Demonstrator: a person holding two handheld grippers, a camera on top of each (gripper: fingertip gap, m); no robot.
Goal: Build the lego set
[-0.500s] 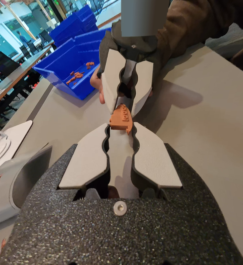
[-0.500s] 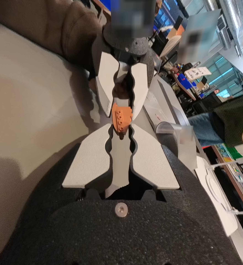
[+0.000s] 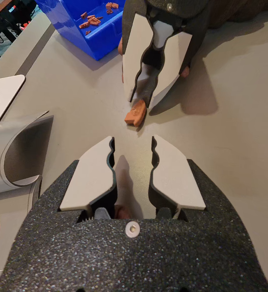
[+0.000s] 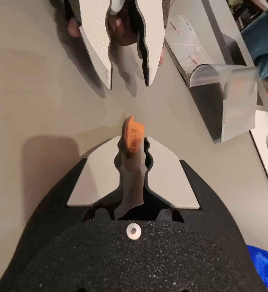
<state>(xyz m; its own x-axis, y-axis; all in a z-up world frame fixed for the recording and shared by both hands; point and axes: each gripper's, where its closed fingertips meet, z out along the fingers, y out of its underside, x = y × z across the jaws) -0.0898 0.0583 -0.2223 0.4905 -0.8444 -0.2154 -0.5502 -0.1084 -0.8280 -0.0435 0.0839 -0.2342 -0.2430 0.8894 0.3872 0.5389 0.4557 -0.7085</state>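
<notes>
An orange-brown lego piece (image 3: 135, 114) sits at the tips of my right gripper (image 3: 139, 104), low over the grey table (image 3: 209, 158), and looks to touch it. In the right wrist view the piece (image 4: 134, 139) stands between the fingertips of the right gripper (image 4: 132, 137), which is shut on it. My left gripper (image 3: 132, 139) is open and empty, a short way back from the piece. It shows opposite in the right wrist view (image 4: 128, 86), with a hand behind it.
A blue bin (image 3: 98, 41) with several loose brown bricks (image 3: 90, 21) stands at the back left. A curled grey instruction booklet (image 3: 19, 150) and a white board (image 3: 3, 94) lie at the left. The booklet also shows in the right wrist view (image 4: 209, 94). There is about 6 centimetres between the tips of the two grippers.
My left gripper has opened, let go of the lego piece and drawn back. The right gripper kept the piece and both views have tilted down toward the table.
</notes>
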